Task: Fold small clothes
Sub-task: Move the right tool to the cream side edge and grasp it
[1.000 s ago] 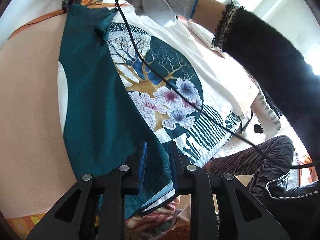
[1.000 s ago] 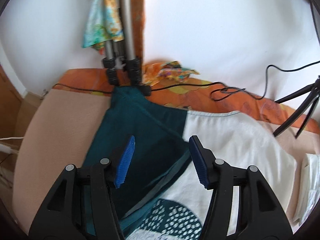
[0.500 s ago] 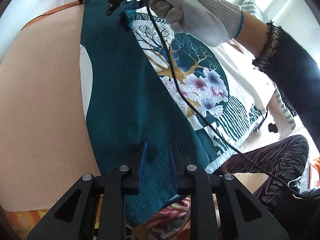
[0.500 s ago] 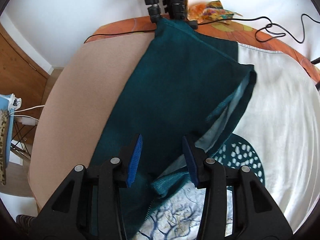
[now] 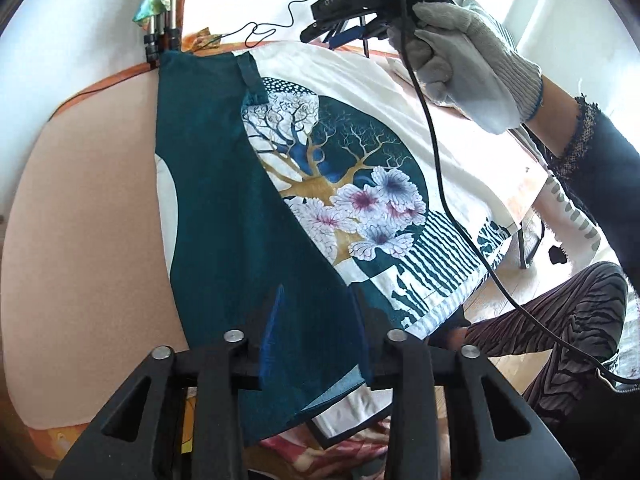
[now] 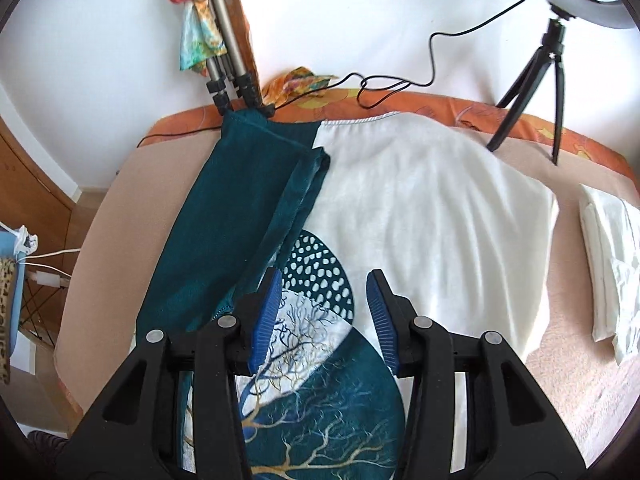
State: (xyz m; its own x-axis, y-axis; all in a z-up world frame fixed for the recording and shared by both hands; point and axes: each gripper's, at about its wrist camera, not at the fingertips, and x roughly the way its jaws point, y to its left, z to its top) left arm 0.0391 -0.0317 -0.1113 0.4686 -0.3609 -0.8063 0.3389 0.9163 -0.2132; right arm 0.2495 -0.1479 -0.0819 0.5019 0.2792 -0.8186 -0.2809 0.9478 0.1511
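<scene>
A white T-shirt (image 5: 400,92) with a round tree-and-flower print (image 5: 352,184) lies flat on the beige table cover (image 5: 88,220). Its teal side panel (image 5: 224,200) is folded inward over the print's left edge. My left gripper (image 5: 318,320) hovers at the near hem with its jaws opening; teal cloth lies between them, and the pads do not press on it. My right gripper (image 6: 322,312), jaws opening and empty, hangs above the top of the print (image 6: 320,272). In the left wrist view a gloved hand (image 5: 472,68) holds the right gripper (image 5: 340,34) over the shirt's far end.
Tripod legs (image 6: 228,68) stand at the table's far edge by the teal collar end. A ring-light stand (image 6: 536,80) and a black cable (image 6: 392,80) are at the back right. Folded white cloth (image 6: 612,264) lies at the right. The person's striped trouser leg (image 5: 560,312) is beside the table.
My left jaws have spread apart off the teal hem. The right gripper has let go of the teal flap and swung away from it, now above the print; the flap lies folded on the shirt.
</scene>
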